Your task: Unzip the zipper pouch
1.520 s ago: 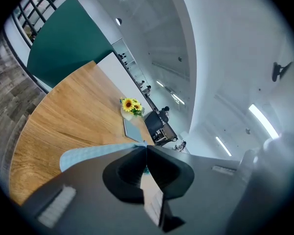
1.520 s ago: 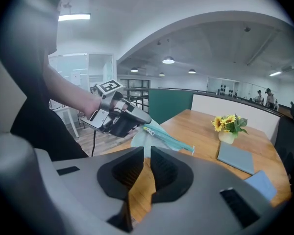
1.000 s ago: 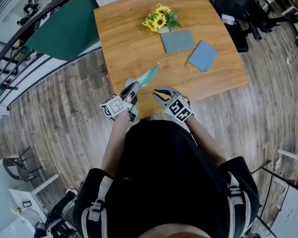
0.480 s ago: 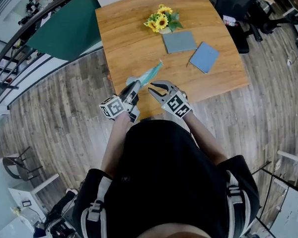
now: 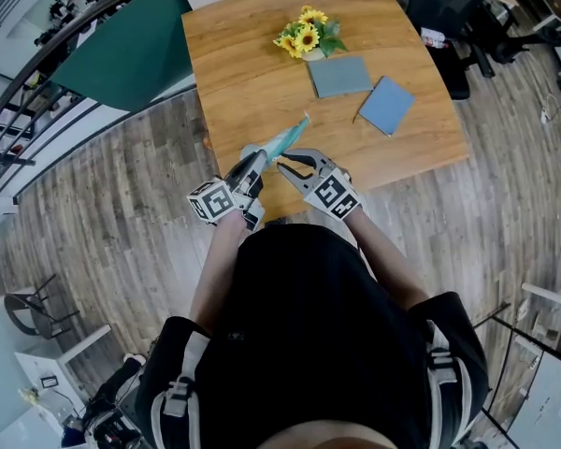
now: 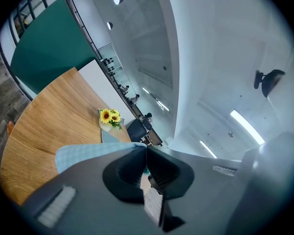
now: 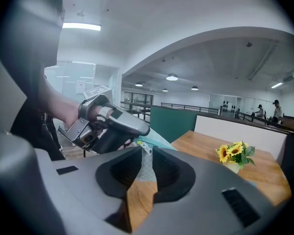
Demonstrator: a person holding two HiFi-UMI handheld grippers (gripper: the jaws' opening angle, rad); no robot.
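The pouch [image 5: 283, 142] is pinched by the left tongs [image 5: 253, 162], lifted above the table's [image 5: 243, 73] near edge. The right tongs [image 5: 288, 164] have just been opening, spread around the zipper pull [image 7: 146, 149]. If closed askew, fabric may be caught instead.

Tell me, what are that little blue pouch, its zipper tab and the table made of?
Pouch: looks like woven fabric, matte pale teal; a fine checked weave shows.
Zipper tab: probably metal, silvery with slight shine; too small to be sure.
Table: wood or veneer, smooth warm brown, with visible grain lines.
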